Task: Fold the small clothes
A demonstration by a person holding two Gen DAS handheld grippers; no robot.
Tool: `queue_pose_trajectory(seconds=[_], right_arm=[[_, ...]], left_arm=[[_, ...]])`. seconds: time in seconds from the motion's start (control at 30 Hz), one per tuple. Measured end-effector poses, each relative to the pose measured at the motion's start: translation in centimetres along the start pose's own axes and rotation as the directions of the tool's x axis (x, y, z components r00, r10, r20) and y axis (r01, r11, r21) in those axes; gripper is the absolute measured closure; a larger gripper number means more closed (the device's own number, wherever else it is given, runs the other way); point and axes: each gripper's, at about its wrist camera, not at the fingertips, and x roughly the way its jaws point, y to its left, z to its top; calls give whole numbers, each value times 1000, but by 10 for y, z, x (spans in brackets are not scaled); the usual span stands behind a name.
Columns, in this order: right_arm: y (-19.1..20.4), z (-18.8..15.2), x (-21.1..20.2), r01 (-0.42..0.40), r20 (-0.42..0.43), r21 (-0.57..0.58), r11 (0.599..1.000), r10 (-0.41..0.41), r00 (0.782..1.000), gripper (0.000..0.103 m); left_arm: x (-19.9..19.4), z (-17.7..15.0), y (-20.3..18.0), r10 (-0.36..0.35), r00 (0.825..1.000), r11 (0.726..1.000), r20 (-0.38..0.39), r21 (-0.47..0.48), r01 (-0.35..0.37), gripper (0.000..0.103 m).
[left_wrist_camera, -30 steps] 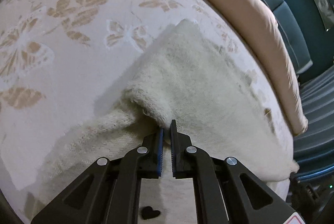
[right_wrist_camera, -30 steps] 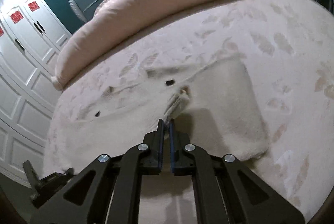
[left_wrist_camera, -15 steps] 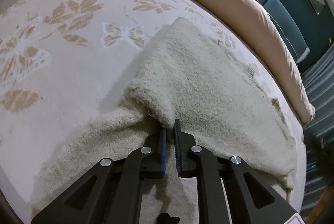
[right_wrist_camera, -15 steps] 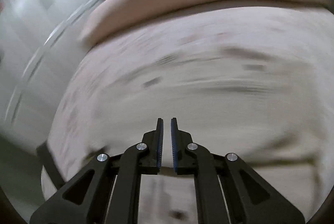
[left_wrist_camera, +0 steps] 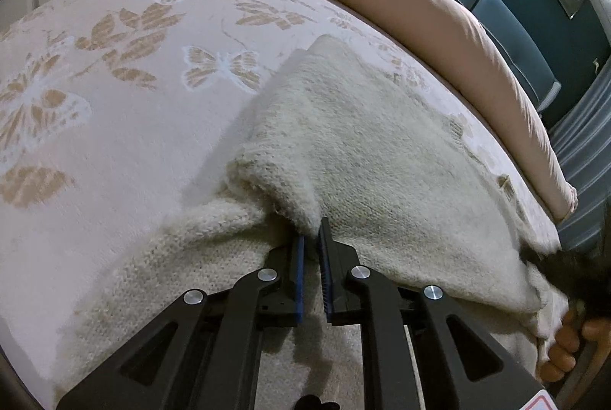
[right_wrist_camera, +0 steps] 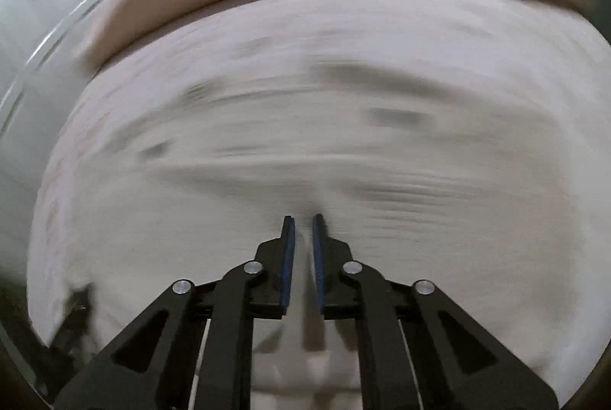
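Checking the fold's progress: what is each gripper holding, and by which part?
Left gripper pinches the cream knit sweater at a raised fold of its edge. Right gripper holds nothing, jaws slightly apart.

Looking like a home bedroom: butterfly-patterned bedspread lying across a bed, pink bolster pillow resting against a teal padded headboard.
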Motion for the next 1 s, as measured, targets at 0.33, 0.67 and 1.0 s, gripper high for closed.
queue_pose_trajectory(seconds=[0.33, 0.67, 1.0], right_arm=[[-52, -34, -35, -65, -53, 103, 993, 71, 996, 53], [-56, -20, -22, 4, -91, 148, 989, 9, 996, 98], [-109, -134, -149, -23, 88, 180, 983, 7, 996, 49]], left_arm=[[-4, 3, -21, 108, 994, 992, -23, 63, -106, 92], [-1, 23, -13, 165, 977, 986, -138, 38, -161, 91], [-99, -8, 28, 145, 973, 989, -177, 58, -137, 42]])
